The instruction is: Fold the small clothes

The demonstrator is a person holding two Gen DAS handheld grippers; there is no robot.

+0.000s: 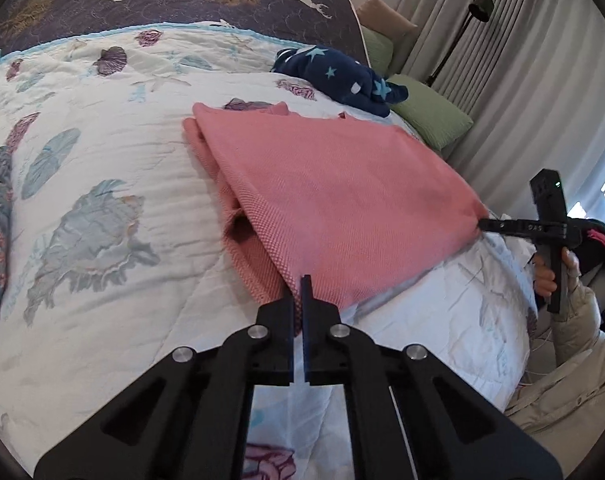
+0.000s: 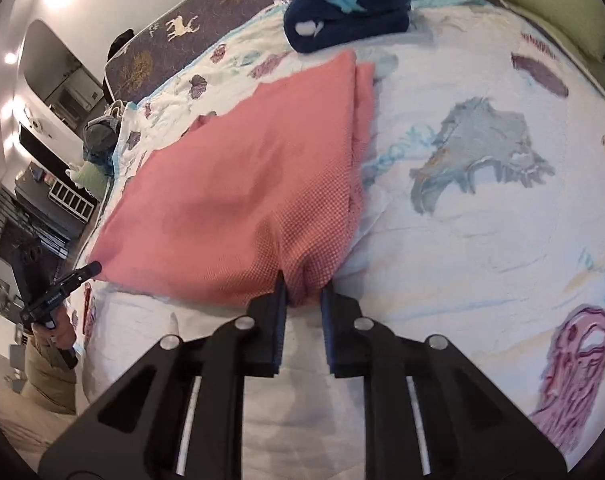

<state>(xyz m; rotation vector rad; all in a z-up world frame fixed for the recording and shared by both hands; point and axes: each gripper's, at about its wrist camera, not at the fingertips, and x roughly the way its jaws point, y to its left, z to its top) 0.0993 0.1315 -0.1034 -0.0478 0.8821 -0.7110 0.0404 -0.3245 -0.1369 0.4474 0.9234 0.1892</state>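
1. Left wrist view: the left claw (image 1: 298, 280) is clamped on the near corner of the pink cloth (image 1: 334, 188), which lies on the quilt (image 1: 102, 152).
2. Right wrist view: the right claw (image 2: 302, 280) grips the cloth's other near corner, its fingers slightly apart around the bunched fabric.

1. Your left gripper (image 1: 298, 286) has its fingers (image 1: 307, 292) drawn almost together, only a thin slit between them, pinching a corner of the pink cloth (image 1: 334, 192).
2. Your right gripper (image 2: 302, 288) holds its fingers (image 2: 279, 284) a little apart, with a bunched fold of the same cloth between them.
3. In the left wrist view, your right gripper (image 1: 482, 224) lies level, its tip at the cloth's far corner; your right hand (image 1: 550, 272) wraps the upright handle below.
4. In the right wrist view, your left gripper (image 2: 94, 267) points at the cloth's other corner, your left hand (image 2: 60, 330) closed round its handle.
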